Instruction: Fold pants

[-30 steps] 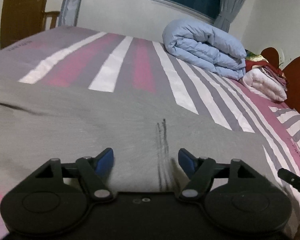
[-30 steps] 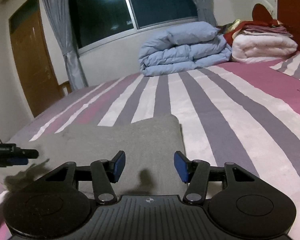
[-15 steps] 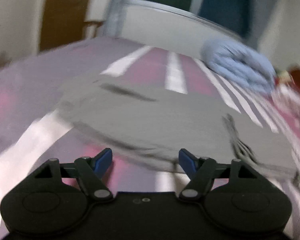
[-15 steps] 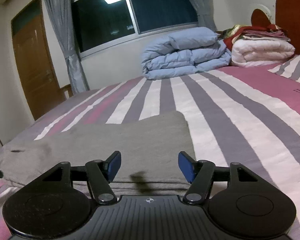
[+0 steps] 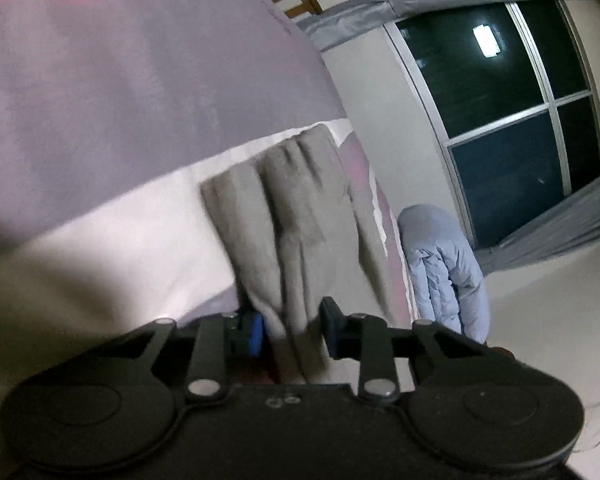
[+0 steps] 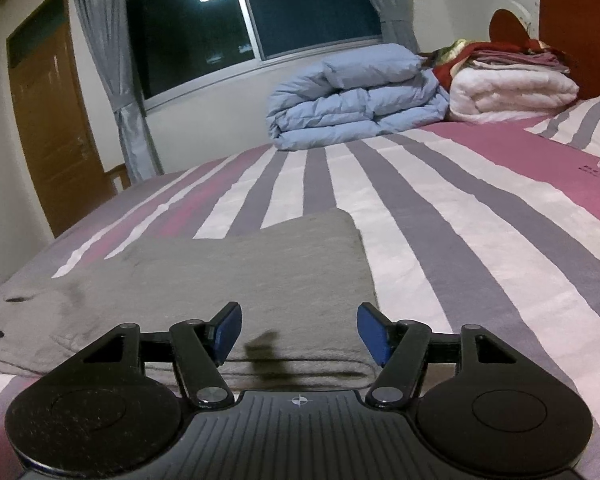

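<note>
Grey pants (image 6: 244, 276) lie folded lengthwise on the striped bed (image 6: 480, 216), stretching left from the right wrist view's centre. My right gripper (image 6: 298, 334) is open and empty, low over the pants' near folded edge. In the left wrist view, rolled sideways, my left gripper (image 5: 290, 330) has its jaws closed in on a bunched end of the grey pants (image 5: 296, 216), with the fabric running between the blue pads (image 5: 254, 332).
A folded blue duvet (image 6: 356, 96) and a stack of white and red blankets (image 6: 512, 80) sit at the far end of the bed by the headboard (image 6: 580, 20). A window (image 6: 252, 20), grey curtains and a wooden door (image 6: 56, 128) lie beyond.
My left gripper swung from over the pants to their left end, rolled sideways and closed on the fabric. My right gripper lowered slightly toward the near edge and stayed open.
</note>
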The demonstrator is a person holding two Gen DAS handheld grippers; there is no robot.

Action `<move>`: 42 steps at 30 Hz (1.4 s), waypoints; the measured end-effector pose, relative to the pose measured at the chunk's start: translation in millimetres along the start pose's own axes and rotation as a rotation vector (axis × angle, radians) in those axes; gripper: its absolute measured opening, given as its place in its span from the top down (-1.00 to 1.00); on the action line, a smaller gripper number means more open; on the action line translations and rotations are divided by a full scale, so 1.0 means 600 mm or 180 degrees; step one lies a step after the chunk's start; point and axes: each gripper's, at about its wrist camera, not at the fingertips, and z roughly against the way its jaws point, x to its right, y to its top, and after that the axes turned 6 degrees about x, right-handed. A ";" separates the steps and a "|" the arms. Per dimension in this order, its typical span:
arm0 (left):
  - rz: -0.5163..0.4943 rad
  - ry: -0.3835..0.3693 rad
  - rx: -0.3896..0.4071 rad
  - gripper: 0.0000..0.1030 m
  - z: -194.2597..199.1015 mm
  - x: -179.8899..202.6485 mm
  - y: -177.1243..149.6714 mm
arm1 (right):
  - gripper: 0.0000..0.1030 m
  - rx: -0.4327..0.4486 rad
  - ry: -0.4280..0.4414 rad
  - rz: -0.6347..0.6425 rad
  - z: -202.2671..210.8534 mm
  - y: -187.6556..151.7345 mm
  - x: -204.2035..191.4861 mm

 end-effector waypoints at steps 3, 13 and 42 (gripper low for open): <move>0.0038 -0.0053 -0.0047 0.49 -0.024 0.000 0.016 | -0.25 -0.0017 -0.0025 -0.0056 -0.004 -0.002 0.006; -0.0381 0.0019 0.0222 0.71 -0.012 0.021 -0.017 | -0.26 -0.0044 -0.0061 -0.0149 -0.011 -0.002 0.013; -0.3940 -0.0486 -0.0893 0.73 -0.162 0.506 -0.626 | -0.27 0.0387 -0.0317 -0.1597 0.093 0.061 0.246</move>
